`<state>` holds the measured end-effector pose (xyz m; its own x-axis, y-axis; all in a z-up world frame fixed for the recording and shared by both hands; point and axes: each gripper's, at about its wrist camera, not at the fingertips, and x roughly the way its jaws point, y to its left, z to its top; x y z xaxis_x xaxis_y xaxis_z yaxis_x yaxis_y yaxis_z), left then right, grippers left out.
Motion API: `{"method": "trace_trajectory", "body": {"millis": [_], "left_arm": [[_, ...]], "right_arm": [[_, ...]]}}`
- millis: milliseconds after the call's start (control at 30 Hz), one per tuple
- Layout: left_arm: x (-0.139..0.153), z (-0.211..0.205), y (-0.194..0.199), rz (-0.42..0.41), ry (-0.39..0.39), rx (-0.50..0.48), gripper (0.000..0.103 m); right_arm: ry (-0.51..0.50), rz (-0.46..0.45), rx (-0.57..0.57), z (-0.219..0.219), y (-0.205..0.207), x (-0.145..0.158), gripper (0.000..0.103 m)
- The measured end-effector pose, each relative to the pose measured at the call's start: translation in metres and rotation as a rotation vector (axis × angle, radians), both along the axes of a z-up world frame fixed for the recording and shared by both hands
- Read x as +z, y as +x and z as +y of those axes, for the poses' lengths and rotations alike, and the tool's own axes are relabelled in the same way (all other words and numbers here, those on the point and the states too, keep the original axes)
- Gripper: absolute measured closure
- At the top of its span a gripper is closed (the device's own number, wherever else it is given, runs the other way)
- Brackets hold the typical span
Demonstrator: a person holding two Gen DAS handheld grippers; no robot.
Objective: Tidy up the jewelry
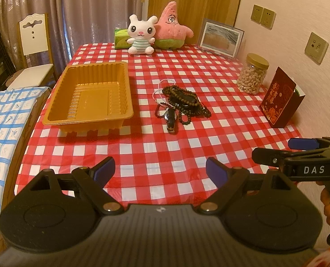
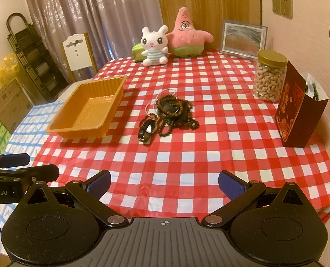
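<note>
Two grippers hover over the near table edge: the left gripper [image 1: 160, 171] and right gripper [image 2: 164, 183], both spread wide and holding nothing. Farther on, a jewelry pile [image 2: 168, 113] of dark beads and a watch lies on the checkered tablecloth [image 2: 209, 155], just right of an empty gold tray [image 1: 89, 95]. Plush toys [image 1: 158, 26] sit at the back.

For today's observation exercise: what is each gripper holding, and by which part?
Nothing. The left gripper and right gripper are open and empty; the jewelry lies on the table.
</note>
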<state>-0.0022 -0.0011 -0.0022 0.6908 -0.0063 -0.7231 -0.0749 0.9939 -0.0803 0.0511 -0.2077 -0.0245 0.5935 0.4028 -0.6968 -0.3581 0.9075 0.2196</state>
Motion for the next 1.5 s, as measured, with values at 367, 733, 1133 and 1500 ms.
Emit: {"method": "trace_trajectory", "body": {"millis": [367,733,1133,1500], "left_arm": [[0.000,-0.001,0.001,0.001,0.001,0.003,0.015],[0.007,0.008,0.002,0.005,0.000,0.007,0.015],[-0.008,0.001,0.019,0.016,0.002,0.058,0.015],[-0.035,0.036,0.012,-0.021,0.016,0.257,0.017]], "right_arm": [[0.002,0.000,0.013,0.002,0.006,-0.001,0.000],[0.005,0.005,0.026,0.001,0.013,-0.005,0.001],[0.018,-0.018,0.040,-0.010,0.026,-0.012,0.000],[0.086,-0.086,0.037,-0.034,0.059,-0.032,0.001]]}}
